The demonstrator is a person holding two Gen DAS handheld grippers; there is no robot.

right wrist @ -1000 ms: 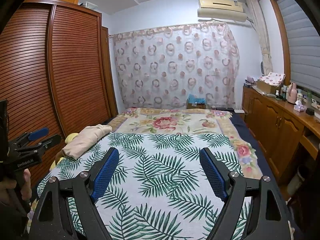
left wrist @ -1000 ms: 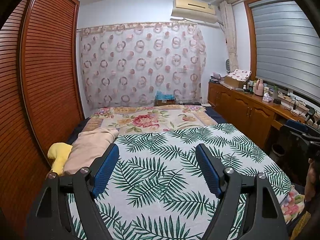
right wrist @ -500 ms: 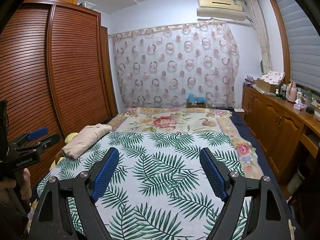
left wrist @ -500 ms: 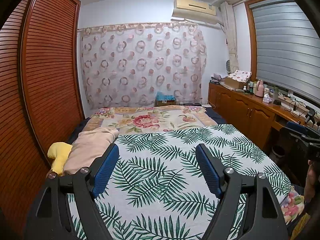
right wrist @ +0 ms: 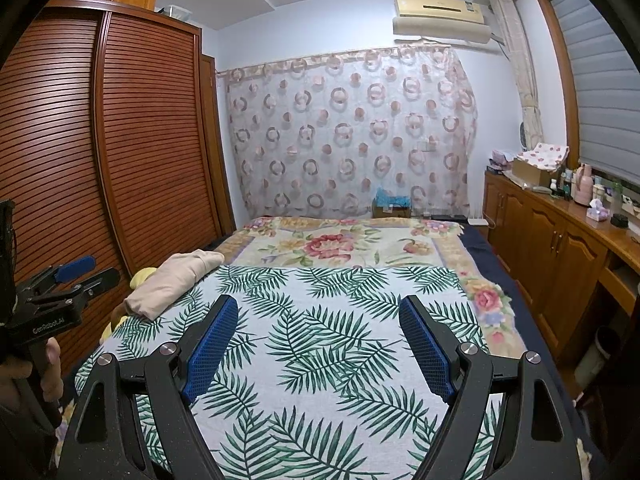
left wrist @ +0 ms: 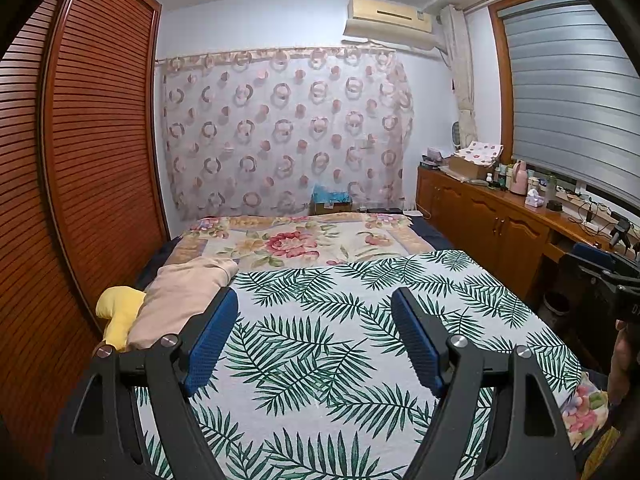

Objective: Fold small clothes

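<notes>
Both tools hang released over the palm-leaf sheet (left wrist: 320, 344) on the bed: left tool (left wrist: 314, 336), right tool (right wrist: 318, 344), nothing between their pads. The folded beige garment (left wrist: 180, 300) lies at the sheet's left edge, beside the wardrobe (left wrist: 92, 160).

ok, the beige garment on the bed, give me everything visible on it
The beige garment is plain, soft-looking cloth, loosely bundled with rounded folds, not laid flat. It lies at the left edge of the bed, on the palm-leaf sheet, its far end close to the floral blanket. A yellow cloth pokes out beside and partly beneath it. Neither gripper touches it.
</notes>
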